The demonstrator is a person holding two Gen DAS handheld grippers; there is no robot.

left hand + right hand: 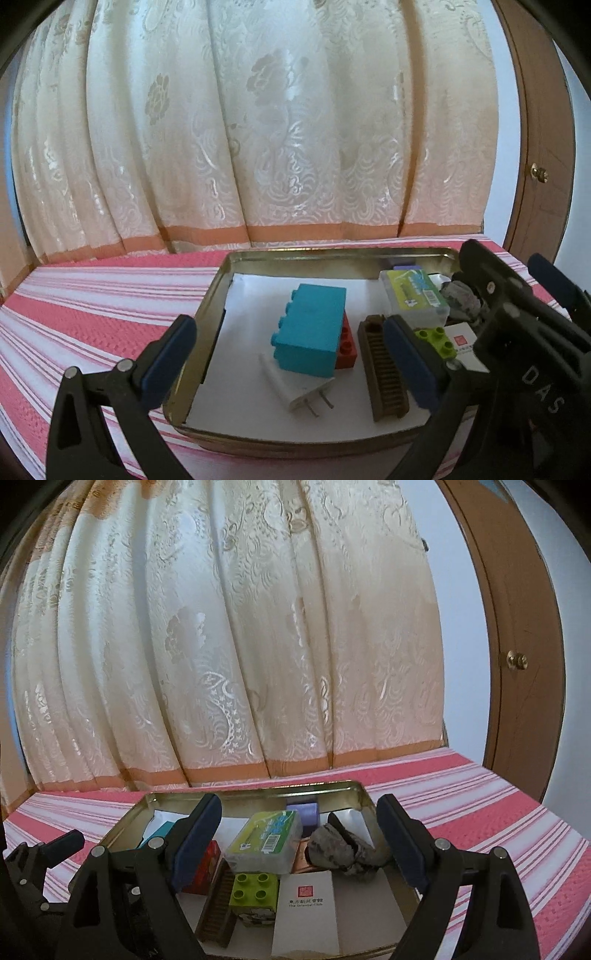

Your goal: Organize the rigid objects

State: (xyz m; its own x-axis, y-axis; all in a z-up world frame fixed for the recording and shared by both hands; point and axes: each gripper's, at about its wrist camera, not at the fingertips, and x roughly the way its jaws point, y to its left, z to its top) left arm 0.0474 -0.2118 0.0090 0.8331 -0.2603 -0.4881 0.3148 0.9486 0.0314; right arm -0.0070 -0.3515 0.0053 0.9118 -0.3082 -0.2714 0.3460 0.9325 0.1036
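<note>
A metal tin tray (332,254) (255,786) lined with white paper lies on a red-striped cloth. Inside it are a teal block (310,325) over a red brick (347,347), a white plug (295,391), a brown comb (384,365) (218,908), a green brick (436,339) (255,890), a clear case with a green label (413,295) (266,838), a white card (306,912), a grey stone (340,845) and a purple block (304,810). My left gripper (291,354) hovers open over the tray's left half. My right gripper (299,845) hovers open over the right half, nothing between its fingers.
A cream patterned curtain (258,129) hangs right behind the table's far edge. A brown door with a brass knob (517,660) stands at the right. Striped cloth (92,314) extends to the left of the tray, and more (498,812) to its right.
</note>
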